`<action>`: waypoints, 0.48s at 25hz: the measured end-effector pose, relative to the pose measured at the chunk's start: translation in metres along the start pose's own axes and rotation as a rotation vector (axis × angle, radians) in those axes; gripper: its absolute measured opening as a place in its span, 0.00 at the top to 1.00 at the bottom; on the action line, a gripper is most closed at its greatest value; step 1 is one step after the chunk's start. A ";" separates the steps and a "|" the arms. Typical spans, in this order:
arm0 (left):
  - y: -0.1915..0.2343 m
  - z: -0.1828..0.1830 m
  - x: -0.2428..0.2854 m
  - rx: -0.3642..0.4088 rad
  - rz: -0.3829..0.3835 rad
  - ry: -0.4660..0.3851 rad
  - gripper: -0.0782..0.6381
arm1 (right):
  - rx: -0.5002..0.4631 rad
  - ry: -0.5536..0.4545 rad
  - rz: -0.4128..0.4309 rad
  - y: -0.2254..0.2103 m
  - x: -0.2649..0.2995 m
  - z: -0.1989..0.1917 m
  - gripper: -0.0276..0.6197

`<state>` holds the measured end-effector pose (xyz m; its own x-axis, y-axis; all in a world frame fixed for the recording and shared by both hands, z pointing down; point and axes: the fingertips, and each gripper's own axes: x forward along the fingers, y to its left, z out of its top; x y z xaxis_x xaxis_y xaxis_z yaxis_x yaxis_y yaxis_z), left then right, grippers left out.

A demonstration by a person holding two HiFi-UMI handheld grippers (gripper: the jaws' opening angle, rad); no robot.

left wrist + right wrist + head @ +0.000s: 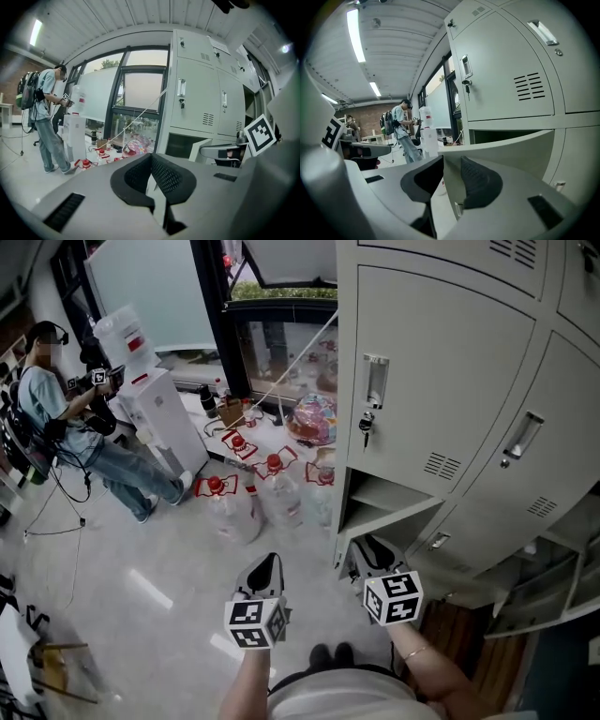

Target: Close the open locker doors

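Head view, looking steeply down: a grey locker bank [441,381] fills the right half of the field, its upper doors closed, one with a key in the lock [366,427]. At the base of the near column one open locker door [389,521] stands swung outward from a dark compartment; the same door appears at mid-height in the right gripper view [506,150] and to the right of centre in the left gripper view [199,149]. The right gripper [372,547] sits low at this door; in its own view its jaws [452,161] stand apart, with the door's free vertical edge lined up between them. The right-hand pad [480,183] lies in front of the door face, and whether either pad touches it cannot be told. The left gripper [267,563] hovers over bare floor, apart from the lockers. In its own view [151,157] the fingertips meet and nothing is held. Background, left: a white water dispenser [159,418], red-capped water bottles [272,488] standing on the floor near the window, and a person [56,418] wearing a backpack.
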<state>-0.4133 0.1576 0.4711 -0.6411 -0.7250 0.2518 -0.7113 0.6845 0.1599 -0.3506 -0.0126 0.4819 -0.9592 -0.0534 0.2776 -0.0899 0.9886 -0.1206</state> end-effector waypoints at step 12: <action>0.014 -0.003 0.006 -0.028 0.040 0.012 0.86 | -0.032 0.020 -0.029 -0.020 0.056 0.016 0.83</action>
<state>-0.4262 0.1634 0.4776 -0.6652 -0.6963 0.2696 -0.6769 0.7148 0.1757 -0.4064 -0.0381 0.4841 -0.9506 -0.0799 0.2999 -0.1090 0.9907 -0.0815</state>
